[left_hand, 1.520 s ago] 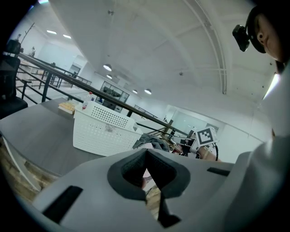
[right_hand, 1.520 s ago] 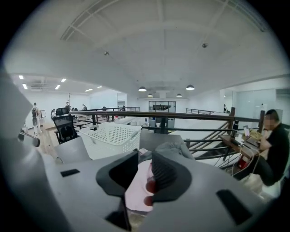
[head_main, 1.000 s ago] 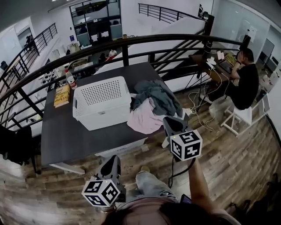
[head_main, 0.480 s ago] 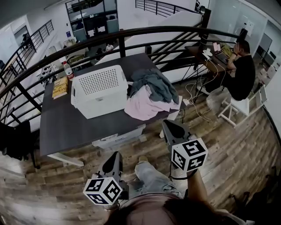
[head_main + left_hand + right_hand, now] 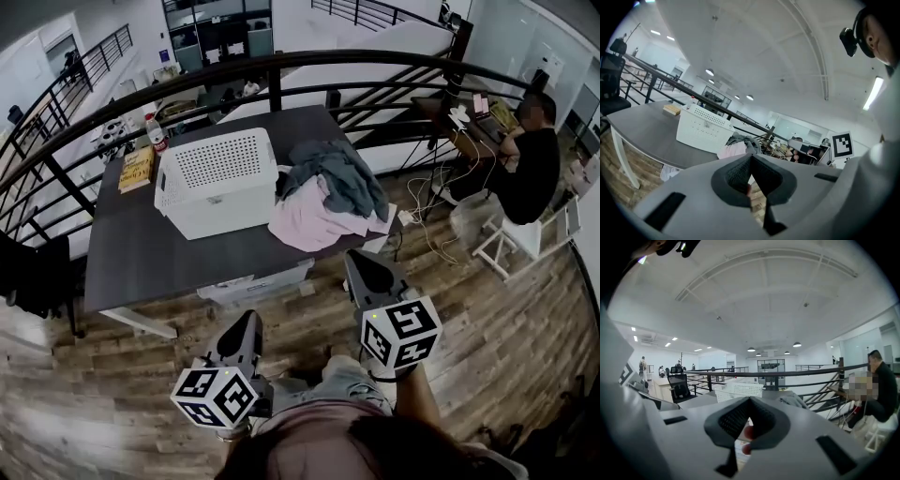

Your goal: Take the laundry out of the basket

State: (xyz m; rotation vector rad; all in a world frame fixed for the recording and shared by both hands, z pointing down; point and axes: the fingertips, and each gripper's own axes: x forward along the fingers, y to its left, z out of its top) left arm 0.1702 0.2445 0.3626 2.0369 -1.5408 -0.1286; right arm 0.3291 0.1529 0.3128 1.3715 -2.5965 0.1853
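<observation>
Head view: the laundry lies as a soft, rumpled heap on the dark, matte table. A grey-blue garment is draped over pale pink cloth, and one edge hangs off the table's near right corner. Just to its left stands the basket, a white plastic box with rounded corners whose upward face is dotted with small holes. At the table's far left are a yellow book and a bottle. A black metal railing curves behind the table, and the wooden plank floor spreads around it.

Both grey claws hang near the person, well apart from the table. The left gripper and the right gripper each have their jaws pressed together with nothing between them.

The left gripper view looks up from low down. It shows the basket's smooth side wall and the table's white leg, which the head view does not show clearly. The right gripper view adds a black office chair to the left. It also shows a seated person in dark clothing far right.
</observation>
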